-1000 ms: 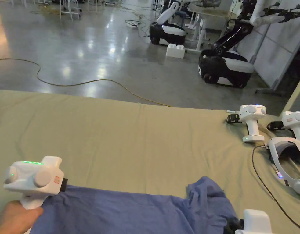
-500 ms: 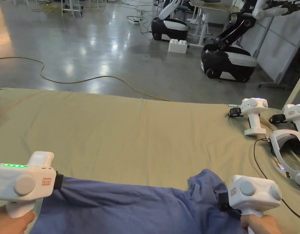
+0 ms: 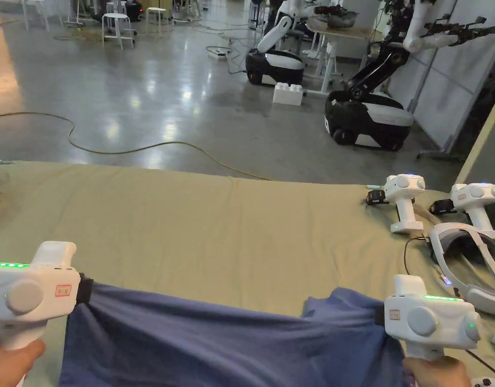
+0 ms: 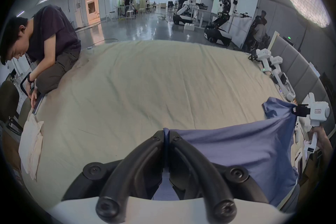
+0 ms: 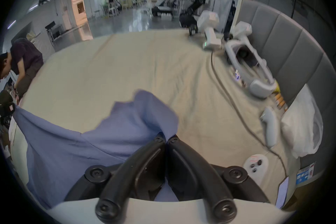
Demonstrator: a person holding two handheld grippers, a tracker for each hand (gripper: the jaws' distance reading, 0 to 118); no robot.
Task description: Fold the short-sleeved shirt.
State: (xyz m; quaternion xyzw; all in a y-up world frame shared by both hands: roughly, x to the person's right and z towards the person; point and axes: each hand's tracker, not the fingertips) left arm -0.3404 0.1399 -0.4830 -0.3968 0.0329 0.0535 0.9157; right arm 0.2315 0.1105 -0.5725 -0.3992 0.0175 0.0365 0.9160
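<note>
A blue short-sleeved shirt [image 3: 216, 342] hangs stretched between my two grippers above the beige bed sheet [image 3: 231, 227]. My left gripper [image 3: 85, 291] is shut on the shirt's left corner; in the left gripper view the jaws [image 4: 166, 134] pinch blue cloth [image 4: 236, 146]. My right gripper [image 3: 378, 315] is shut on the right end, where a sleeve bunches up; its jaws [image 5: 166, 138] clamp the cloth [image 5: 91, 140]. In the left gripper view the right gripper [image 4: 298, 110] holds the far corner. The shirt's lower part runs off the bottom of the head view.
Two spare white grippers [image 3: 405, 201] and a white headset [image 3: 468, 262] with a black cable lie on the sheet at the right. A person [image 4: 45, 49] crouches at the bed's left corner. Wheeled robots [image 3: 367, 116] and a yellow cable [image 3: 140, 146] are on the floor beyond.
Both grippers have lifted and pulled apart, drawing the shirt taut between them. The right gripper came up from the bottom edge. The head camera has tilted a little.
</note>
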